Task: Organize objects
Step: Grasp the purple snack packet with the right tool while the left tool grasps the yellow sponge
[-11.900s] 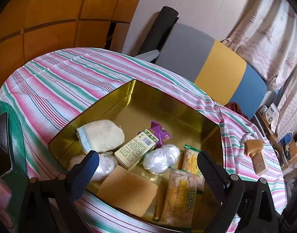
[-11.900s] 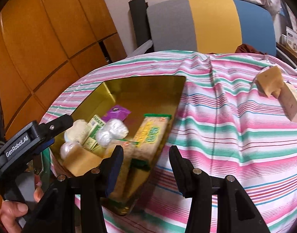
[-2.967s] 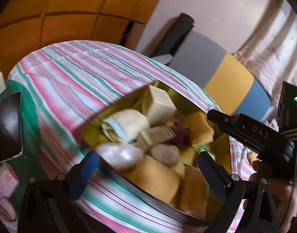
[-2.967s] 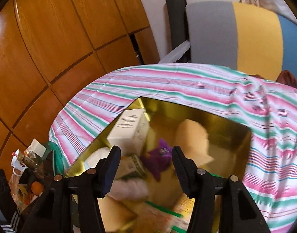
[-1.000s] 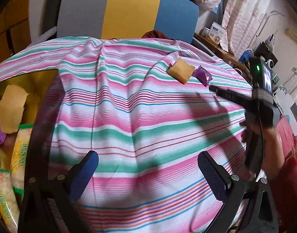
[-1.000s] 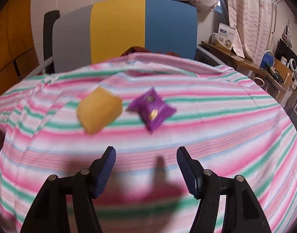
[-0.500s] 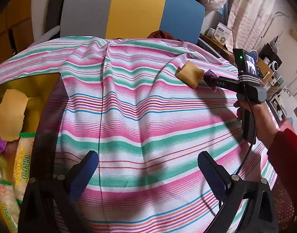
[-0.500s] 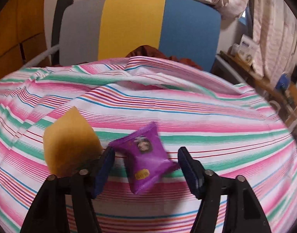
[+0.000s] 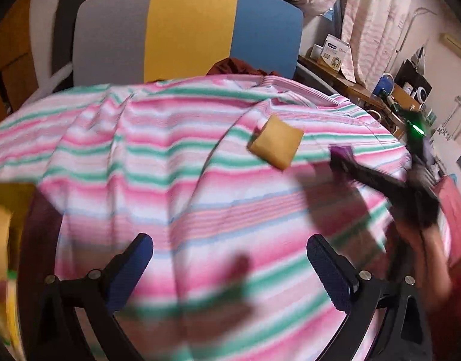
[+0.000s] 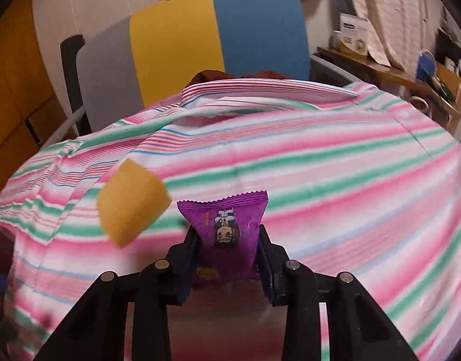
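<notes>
surface: striped tablecloth (image 9: 182,186) | behind: tricolour chair (image 9: 188,30) | right: cluttered shelf (image 9: 366,90)

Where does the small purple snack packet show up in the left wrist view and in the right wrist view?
Left wrist view: small purple snack packet, blurred, right of centre at the tip of the right gripper.
Right wrist view: low centre, clamped between the right gripper's pads.
Shared landmark: the yellow sponge block on the striped tablecloth, just left of the packet.
</notes>
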Action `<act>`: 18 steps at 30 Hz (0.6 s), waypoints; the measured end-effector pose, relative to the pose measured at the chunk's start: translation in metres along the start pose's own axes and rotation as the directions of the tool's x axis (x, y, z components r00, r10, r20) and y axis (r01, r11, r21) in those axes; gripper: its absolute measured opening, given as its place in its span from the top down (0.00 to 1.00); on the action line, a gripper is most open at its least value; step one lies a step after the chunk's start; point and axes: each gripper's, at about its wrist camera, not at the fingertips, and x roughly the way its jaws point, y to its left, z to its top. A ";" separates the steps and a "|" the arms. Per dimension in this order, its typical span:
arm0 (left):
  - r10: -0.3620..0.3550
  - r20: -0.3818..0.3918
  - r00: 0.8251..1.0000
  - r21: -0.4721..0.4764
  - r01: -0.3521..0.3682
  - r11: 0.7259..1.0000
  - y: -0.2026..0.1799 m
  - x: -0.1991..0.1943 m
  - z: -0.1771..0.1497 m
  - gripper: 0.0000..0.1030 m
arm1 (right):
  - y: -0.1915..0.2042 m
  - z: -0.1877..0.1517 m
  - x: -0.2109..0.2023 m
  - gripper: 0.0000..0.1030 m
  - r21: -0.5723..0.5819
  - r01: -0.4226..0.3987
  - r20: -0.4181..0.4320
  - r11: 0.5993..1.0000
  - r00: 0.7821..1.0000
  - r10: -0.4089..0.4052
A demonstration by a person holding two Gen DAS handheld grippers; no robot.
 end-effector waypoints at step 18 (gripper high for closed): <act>0.094 0.013 0.996 0.216 -0.094 0.972 -0.061 0.122 0.075 0.03 | -0.014 -0.027 -0.016 0.66 0.126 0.120 0.067 0.985 0.989 -0.129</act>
